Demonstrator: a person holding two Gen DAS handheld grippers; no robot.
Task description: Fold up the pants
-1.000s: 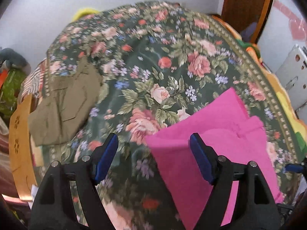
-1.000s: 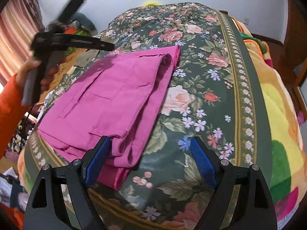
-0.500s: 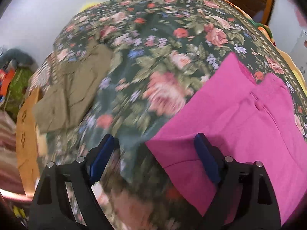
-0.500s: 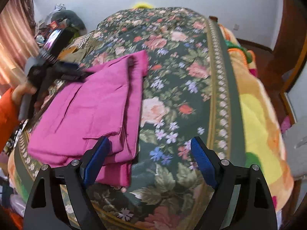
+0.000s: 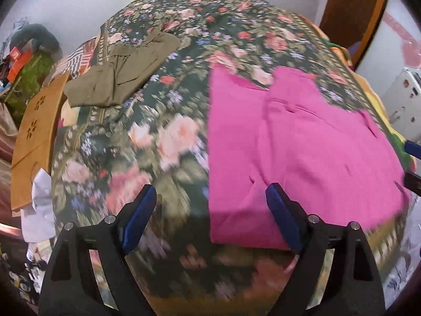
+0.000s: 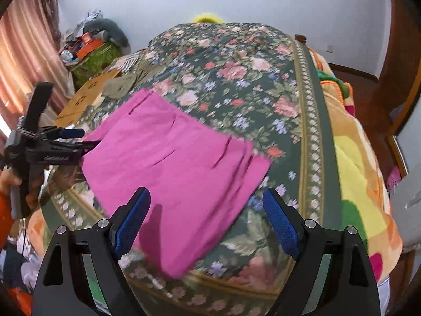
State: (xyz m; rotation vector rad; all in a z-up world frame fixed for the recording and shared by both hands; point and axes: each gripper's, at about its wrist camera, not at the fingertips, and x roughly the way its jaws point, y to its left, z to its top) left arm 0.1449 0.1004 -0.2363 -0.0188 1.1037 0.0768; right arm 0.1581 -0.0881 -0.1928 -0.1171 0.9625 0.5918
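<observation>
One pink pants (image 5: 294,147), one olive garment (image 5: 123,73), two grippers (image 5: 210,218).

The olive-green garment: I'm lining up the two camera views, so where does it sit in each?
Left wrist view: olive-green garment upper left, on the floral bedspread.
Right wrist view: olive-green garment small, left of centre, beyond the pink pants.
Shared landmark: the orange cardboard beside it.

L gripper (image 5: 210,216): jaws spread wide, nothing between my blue pads (image 5: 138,220), hanging free above the bed, no contact.
R gripper (image 6: 206,221): also wide apart, blue pads (image 6: 280,225) bare, held up and tipped fwd/down.
L hand (image 6: 15,181): seen from R cam, wrapped round the handle, orange sleeve, tool pointing sideways across.
R hand: out of shot.
</observation>
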